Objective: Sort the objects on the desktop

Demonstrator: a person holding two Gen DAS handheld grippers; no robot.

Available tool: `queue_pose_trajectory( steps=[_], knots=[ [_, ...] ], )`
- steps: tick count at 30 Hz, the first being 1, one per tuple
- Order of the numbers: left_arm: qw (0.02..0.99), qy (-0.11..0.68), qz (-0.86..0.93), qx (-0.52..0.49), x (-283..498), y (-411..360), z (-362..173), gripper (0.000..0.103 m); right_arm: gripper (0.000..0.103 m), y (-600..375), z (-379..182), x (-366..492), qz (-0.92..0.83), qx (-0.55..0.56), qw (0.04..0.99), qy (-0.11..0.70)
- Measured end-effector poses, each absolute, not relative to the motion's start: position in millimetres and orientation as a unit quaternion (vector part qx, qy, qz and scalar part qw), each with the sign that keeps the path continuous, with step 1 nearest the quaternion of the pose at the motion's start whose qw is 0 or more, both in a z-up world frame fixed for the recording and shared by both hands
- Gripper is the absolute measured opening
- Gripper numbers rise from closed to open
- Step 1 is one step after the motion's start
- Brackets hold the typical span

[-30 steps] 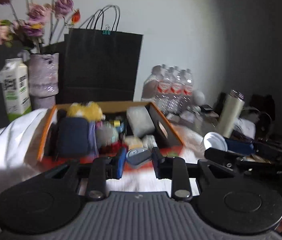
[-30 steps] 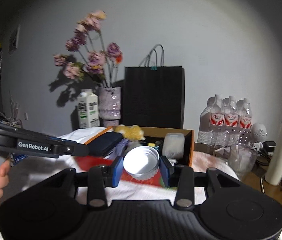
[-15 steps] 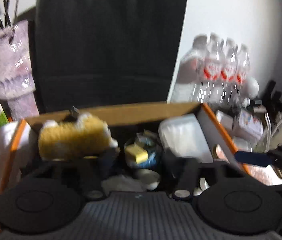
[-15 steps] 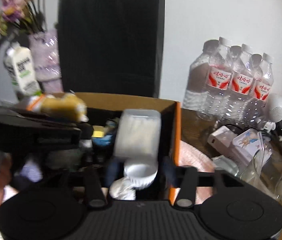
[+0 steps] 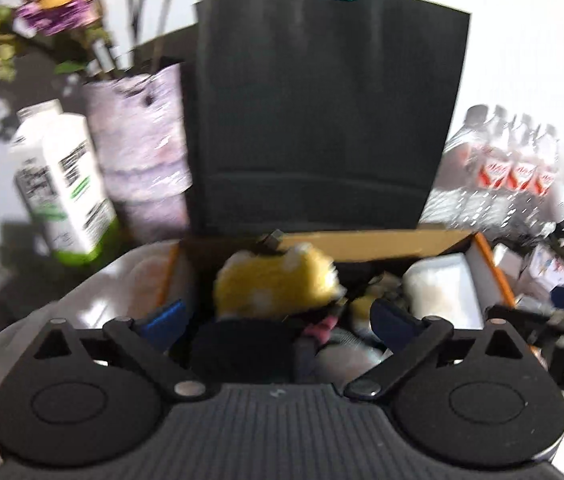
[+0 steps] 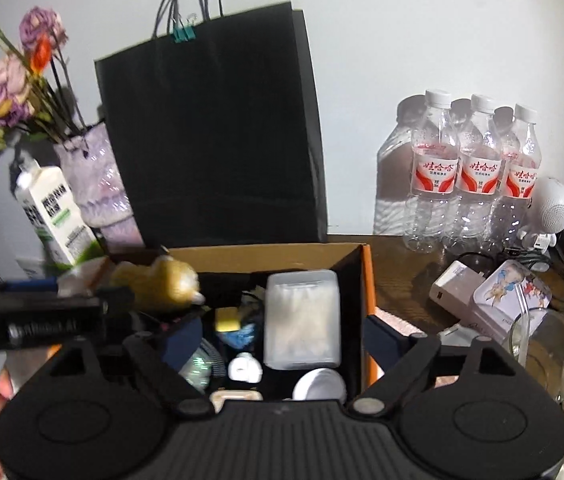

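Left gripper [image 5: 278, 318] over the cardboard box [image 6: 282, 249], jaws opening wide, nothing between them; its small tin is gone. Right gripper [image 6: 282, 338] is opening too: white lid [image 6: 319, 385] now lies in the box's near right corner. Both drops look done.

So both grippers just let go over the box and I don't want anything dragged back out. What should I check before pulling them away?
1. Left gripper free of load: ok, jaws opening, nothing pinched between them.
2. Right gripper free of load: ok, jaws opening, nothing gripped.
3. White round lid inside the cardboard box: ok, it lies near the clear plastic case.
4. Item released by the left gripper settled: cannot tell, picture blurred.
5. Yellow plush toy clear of the left fingers: cannot tell, it sits close.
6. Glass jug outside the box, untouched: ok.
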State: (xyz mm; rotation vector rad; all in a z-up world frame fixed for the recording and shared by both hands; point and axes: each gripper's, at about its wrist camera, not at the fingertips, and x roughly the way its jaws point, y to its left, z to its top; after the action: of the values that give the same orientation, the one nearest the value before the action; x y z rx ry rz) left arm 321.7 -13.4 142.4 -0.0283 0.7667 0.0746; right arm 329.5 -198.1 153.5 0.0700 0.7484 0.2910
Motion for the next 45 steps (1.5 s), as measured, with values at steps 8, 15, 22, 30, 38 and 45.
queue_pose_trajectory(
  steps=[8, 15, 22, 30, 38, 45],
  knots=[
    [0.926, 0.376, 0.038, -0.004, 244, -2, 154, 0.103, 0.088, -185, 167, 273, 0.133, 0.040, 0.927, 0.348],
    [0.935, 0.353, 0.009, 0.026, 145, -1, 155, 0.103, 0.096, -198, 175, 181, 0.169, 0.059, 0.941, 0.287],
    [0.951, 0.309, -0.009, 0.004, 40, 8, 145, 0.103, 0.100, -212, 143, 73, 0.185, 0.037, 0.953, 0.239],
    [0.972, 0.227, -0.027, 0.057, -55, -18, 102, 0.103, 0.102, -232, 90, -20, 0.189, 0.000, 0.952, 0.241],
    [0.962, 0.271, -0.020, -0.005, -47, -17, 58, 0.103, 0.102, -236, 55, -39, 0.164, 0.013, 0.957, 0.239],
    [0.961, 0.277, 0.011, 0.006, -23, -21, 41, 0.103, 0.103, -222, 42, -12, 0.168, 0.016, 0.953, 0.251]
  ],
)
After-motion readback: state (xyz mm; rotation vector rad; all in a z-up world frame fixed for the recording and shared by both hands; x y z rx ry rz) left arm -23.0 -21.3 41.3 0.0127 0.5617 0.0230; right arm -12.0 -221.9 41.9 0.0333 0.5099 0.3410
